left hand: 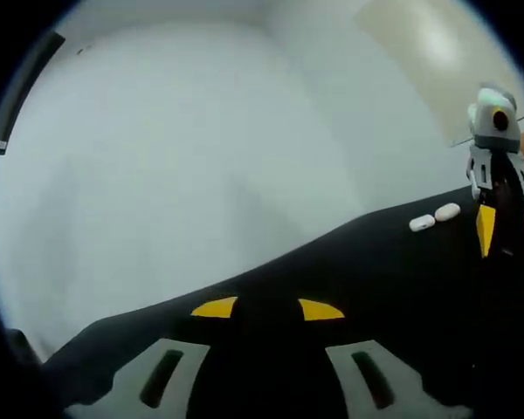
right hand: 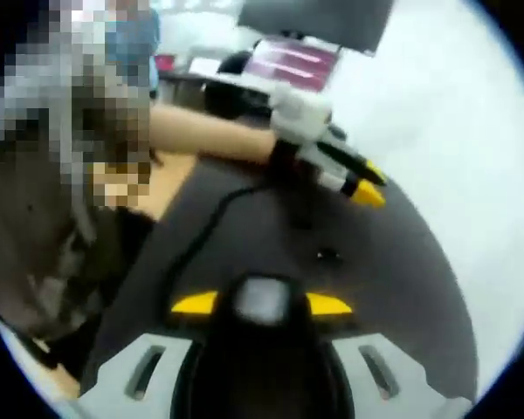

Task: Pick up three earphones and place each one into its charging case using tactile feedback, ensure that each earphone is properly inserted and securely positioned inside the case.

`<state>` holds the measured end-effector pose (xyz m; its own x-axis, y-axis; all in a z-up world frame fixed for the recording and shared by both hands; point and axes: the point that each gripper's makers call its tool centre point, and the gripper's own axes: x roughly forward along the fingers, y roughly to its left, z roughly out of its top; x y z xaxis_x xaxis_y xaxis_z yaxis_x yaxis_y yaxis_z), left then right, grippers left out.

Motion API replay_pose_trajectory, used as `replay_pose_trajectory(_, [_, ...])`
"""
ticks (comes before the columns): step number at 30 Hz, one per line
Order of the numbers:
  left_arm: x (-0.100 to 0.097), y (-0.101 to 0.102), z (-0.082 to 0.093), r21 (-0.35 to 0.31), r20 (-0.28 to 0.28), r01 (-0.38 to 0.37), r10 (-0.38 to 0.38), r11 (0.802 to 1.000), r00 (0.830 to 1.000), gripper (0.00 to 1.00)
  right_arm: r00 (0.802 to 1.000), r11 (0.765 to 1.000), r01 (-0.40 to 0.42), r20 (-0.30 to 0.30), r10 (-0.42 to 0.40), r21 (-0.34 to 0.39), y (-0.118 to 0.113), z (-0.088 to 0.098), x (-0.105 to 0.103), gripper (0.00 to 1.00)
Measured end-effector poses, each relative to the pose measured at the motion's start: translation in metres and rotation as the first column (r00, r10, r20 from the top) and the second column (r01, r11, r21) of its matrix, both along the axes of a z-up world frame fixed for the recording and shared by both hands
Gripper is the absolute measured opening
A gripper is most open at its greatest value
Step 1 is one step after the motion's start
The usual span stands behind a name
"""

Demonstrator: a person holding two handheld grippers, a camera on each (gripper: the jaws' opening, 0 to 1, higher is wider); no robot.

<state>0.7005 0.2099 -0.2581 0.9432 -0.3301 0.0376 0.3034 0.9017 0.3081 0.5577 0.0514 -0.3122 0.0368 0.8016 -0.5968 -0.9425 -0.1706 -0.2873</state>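
In the left gripper view the left tool (left hand: 267, 308) stands with its two grey, yellow-tipped jaws apart and nothing between them, above a black matte worktop (left hand: 367, 271). Farther out on that surface, toward the right, lie two small white oval earphones (left hand: 434, 217), just beside each other; whether they touch is too small to tell. Past them, at the right edge, the right tool (left hand: 506, 236) hangs point-down with its yellow tips near the worktop, a hand just showing at its grip. In the right gripper view the right tool (right hand: 261, 304) has its two jaws clamped on one dark rounded case with a pale glossy top (right hand: 262, 301), held between the yellow tips. Beyond it on the worktop sits one tiny dark object (right hand: 328, 255), too blurred to identify, and farther on the left tool reaches in, held by a person's forearm (right hand: 205, 135).
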Motion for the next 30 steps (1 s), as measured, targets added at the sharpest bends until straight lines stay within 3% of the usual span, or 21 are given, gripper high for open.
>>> replay_pose_trajectory(3, [-0.001,0.000,-0.001,0.003,-0.003,0.002,-0.002,1.000,1.000,0.22,1.000,1.000,0.011,0.013,-0.011,-0.005,-0.004,-0.001,0.014,0.38])
replay_pose_trajectory(5, [0.000,0.000,-0.001,0.007,-0.005,0.002,-0.002,1.000,1.000,0.22,0.998,1.000,0.013,-0.066,-0.012,0.011,-0.006,-0.001,0.013,0.38])
replay_pose_trajectory(8, [0.000,-0.001,-0.001,0.010,-0.006,0.005,-0.005,1.000,1.000,0.22,0.994,1.000,0.029,-0.106,-0.028,0.008,-0.010,-0.005,0.019,0.38])
replay_pose_trajectory(12, [0.000,-0.002,-0.002,0.015,-0.009,0.011,-0.011,1.000,1.000,0.22,0.967,0.993,0.092,-0.244,-0.070,0.077,-0.011,-0.009,0.022,0.40])
replay_pose_trajectory(16, [0.000,-0.005,-0.004,0.030,-0.017,0.016,-0.016,0.999,1.000,0.23,0.957,0.983,0.129,-0.276,-0.090,0.129,-0.016,-0.008,0.023,0.42])
replay_pose_trajectory(18, [-0.001,-0.006,-0.005,0.036,-0.017,0.019,-0.019,0.999,1.000,0.23,0.935,0.968,0.203,-0.322,-0.148,0.145,-0.021,-0.006,0.025,0.42])
replay_pose_trajectory(19, [0.000,-0.006,-0.005,0.037,-0.018,0.019,-0.019,0.999,1.000,0.23,0.907,0.947,0.268,-0.380,-0.184,0.180,-0.022,0.000,0.027,0.42])
replay_pose_trajectory(20, [0.000,-0.006,-0.005,0.038,-0.018,0.020,-0.019,0.999,1.000,0.23,0.851,0.913,0.346,-0.481,-0.209,0.216,-0.023,0.008,0.028,0.42])
replay_pose_trajectory(22, [0.000,-0.006,-0.005,0.040,-0.020,0.021,-0.020,0.999,1.000,0.23,0.762,0.878,0.419,-0.615,-0.203,0.230,-0.028,0.016,0.028,0.42])
replay_pose_trajectory(24, [0.000,-0.007,-0.007,0.048,-0.024,0.023,-0.022,0.999,0.999,0.23,0.678,0.833,0.500,-0.706,-0.206,0.237,-0.033,0.022,0.035,0.42])
replay_pose_trajectory(26, [0.000,-0.009,-0.008,0.059,-0.029,0.027,-0.025,0.998,0.999,0.23,0.590,0.791,0.580,-0.769,-0.245,0.193,-0.038,0.020,0.048,0.42])
replay_pose_trajectory(28, [0.000,-0.010,-0.010,0.071,-0.033,0.029,-0.027,0.997,0.999,0.23,0.506,0.773,0.623,-0.816,-0.281,0.120,-0.040,0.011,0.053,0.38])
replay_pose_trajectory(29, [0.000,-0.010,-0.010,0.075,-0.033,0.029,-0.027,0.997,0.999,0.22,0.479,0.772,0.630,-0.828,-0.292,0.092,-0.040,0.005,0.053,0.34])
replay_pose_trajectory(30, [0.000,-0.011,-0.010,0.078,-0.033,0.030,-0.028,0.997,0.999,0.22,0.501,0.771,0.626,-0.817,-0.284,0.116,-0.038,0.006,0.053,0.32])
